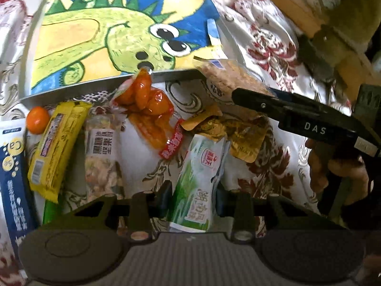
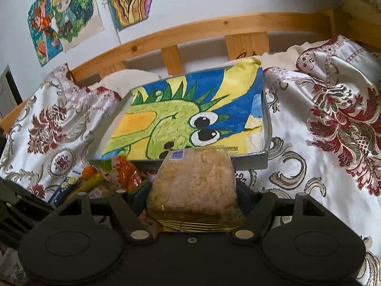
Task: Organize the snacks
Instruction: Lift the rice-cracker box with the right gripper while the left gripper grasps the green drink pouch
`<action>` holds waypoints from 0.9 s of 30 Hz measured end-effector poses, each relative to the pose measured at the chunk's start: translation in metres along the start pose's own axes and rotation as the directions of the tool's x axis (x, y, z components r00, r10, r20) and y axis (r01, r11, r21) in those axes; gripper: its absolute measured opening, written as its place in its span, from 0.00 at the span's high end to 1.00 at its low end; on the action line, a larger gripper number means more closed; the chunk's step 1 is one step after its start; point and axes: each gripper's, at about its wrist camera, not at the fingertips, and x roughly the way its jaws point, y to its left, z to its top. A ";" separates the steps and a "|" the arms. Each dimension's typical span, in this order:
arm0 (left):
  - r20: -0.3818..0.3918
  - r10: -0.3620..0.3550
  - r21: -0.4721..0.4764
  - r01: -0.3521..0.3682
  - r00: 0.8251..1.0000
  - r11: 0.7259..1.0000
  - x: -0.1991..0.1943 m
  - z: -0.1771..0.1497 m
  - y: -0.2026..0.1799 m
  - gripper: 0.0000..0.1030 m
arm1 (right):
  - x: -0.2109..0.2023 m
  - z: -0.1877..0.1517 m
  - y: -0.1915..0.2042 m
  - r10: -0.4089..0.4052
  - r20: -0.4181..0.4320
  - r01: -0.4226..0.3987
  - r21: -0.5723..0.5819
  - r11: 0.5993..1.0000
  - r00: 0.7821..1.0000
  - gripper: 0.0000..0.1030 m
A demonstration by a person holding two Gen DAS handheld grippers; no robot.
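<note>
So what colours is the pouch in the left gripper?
White and green pouch, red logo; clearest in the left wrist view.

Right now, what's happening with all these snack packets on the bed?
A person is sorting snacks with hand-held tongs. The left tongs are shut on a green-and-white milk pouch. The right tongs grip a clear-wrapped brown crispy rice cake, held near the shallow grey tray lined with a dinosaur drawing. No snacks lie in the tray yet; a yellow packet, an orange sausage pack and others wait on the floral bedspread.
</note>
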 end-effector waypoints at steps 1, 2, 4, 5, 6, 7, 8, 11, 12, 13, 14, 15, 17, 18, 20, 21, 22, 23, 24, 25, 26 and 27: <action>0.016 -0.002 -0.004 0.002 1.000 1.000 -0.003 -0.001 -0.001 0.62 | -0.001 0.000 -0.001 0.001 0.008 -0.001 0.002 1.000 1.000 0.27; 0.036 -0.003 -0.004 0.003 0.999 1.000 -0.006 -0.001 -0.002 0.62 | -0.002 0.001 -0.001 0.002 0.014 -0.002 0.003 1.000 1.000 0.27; 0.077 -0.002 -0.002 0.002 0.997 1.000 -0.012 0.001 -0.006 0.62 | -0.003 0.001 -0.002 0.006 0.032 -0.007 0.010 1.000 0.999 0.27; 0.096 -0.001 -0.003 0.001 0.995 1.000 -0.016 0.003 -0.007 0.62 | -0.003 0.002 -0.003 0.010 0.042 -0.010 0.015 1.000 0.999 0.27; 0.122 0.000 -0.009 0.001 0.993 1.000 -0.019 0.006 -0.008 0.62 | -0.004 0.002 -0.003 0.011 0.052 -0.012 0.019 1.000 0.999 0.27; 0.147 0.002 -0.017 0.000 0.989 1.000 -0.023 0.010 -0.009 0.62 | -0.004 0.002 -0.004 0.010 0.061 -0.012 0.022 1.000 0.998 0.27; 0.173 0.007 -0.028 -0.002 0.985 1.000 -0.026 0.014 -0.008 0.62 | -0.005 0.003 -0.005 0.009 0.075 -0.011 0.025 1.000 0.997 0.27; 0.245 0.063 -0.070 -0.047 0.967 0.996 -0.031 0.029 -0.006 0.62 | -0.004 0.005 -0.007 -0.005 0.120 0.001 0.032 0.999 0.993 0.27; 0.262 0.100 -0.093 -0.078 0.960 0.993 -0.030 0.036 -0.005 0.62 | -0.004 0.007 -0.007 -0.016 0.149 0.013 0.025 1.000 0.989 0.27; 0.277 0.134 -0.118 -0.105 0.952 0.987 -0.028 0.045 -0.004 0.62 | -0.002 0.009 -0.006 -0.028 0.179 0.026 0.012 1.000 0.983 0.27; 0.294 0.160 -0.144 -0.122 0.942 0.982 -0.026 0.055 -0.002 0.62 | 0.001 0.011 -0.005 -0.037 0.210 0.038 -0.001 0.999 0.977 0.27; 0.308 0.179 -0.164 -0.133 0.934 0.977 -0.023 0.064 0.000 0.62 | 0.005 0.014 -0.004 -0.039 0.247 0.045 -0.016 0.999 0.968 0.27; 0.331 0.222 -0.198 -0.162 0.917 0.967 -0.016 0.084 0.003 0.62 | 0.014 0.018 -0.002 -0.040 0.302 0.058 -0.050 0.997 0.952 0.27; 0.347 0.235 -0.203 -0.172 0.908 0.964 -0.014 0.091 0.004 0.62 | 0.020 0.022 -0.001 -0.054 0.324 0.079 -0.064 0.995 0.944 0.27; 0.368 0.256 -0.216 -0.185 0.894 0.959 -0.005 0.108 0.005 0.62 | 0.031 0.030 -0.002 -0.073 0.350 0.105 -0.075 0.992 0.934 0.27; 0.371 0.265 -0.223 -0.191 0.890 0.956 0.000 0.114 0.005 0.62 | 0.037 0.034 -0.003 -0.079 0.356 0.115 -0.081 0.990 0.931 0.27; 0.372 0.274 -0.229 -0.198 0.887 0.953 0.006 0.120 0.006 0.63 | 0.043 0.037 -0.004 -0.087 0.358 0.127 -0.089 0.988 0.930 0.27; 0.373 0.282 -0.230 -0.207 0.884 0.951 0.012 0.123 0.006 0.64 | 0.049 0.039 -0.005 -0.097 0.356 0.139 -0.094 0.986 0.929 0.27; 0.374 0.289 -0.231 -0.213 0.881 0.949 0.018 0.127 0.005 0.64 | 0.054 0.041 -0.006 -0.102 0.354 0.146 -0.101 0.984 0.930 0.27; 0.369 0.294 -0.234 -0.218 0.882 0.948 0.025 0.130 0.004 0.64 | 0.058 0.043 -0.007 -0.101 0.350 0.147 -0.108 0.983 0.931 0.26; 0.367 0.295 -0.239 -0.217 0.882 0.947 0.031 0.134 0.005 0.66 | 0.062 0.042 -0.009 -0.101 0.344 0.148 -0.114 0.982 0.933 0.26; 0.371 0.293 -0.244 -0.212 0.881 0.946 0.036 0.137 0.006 0.66 | 0.066 0.042 -0.011 -0.100 0.335 0.147 -0.118 0.982 0.937 0.26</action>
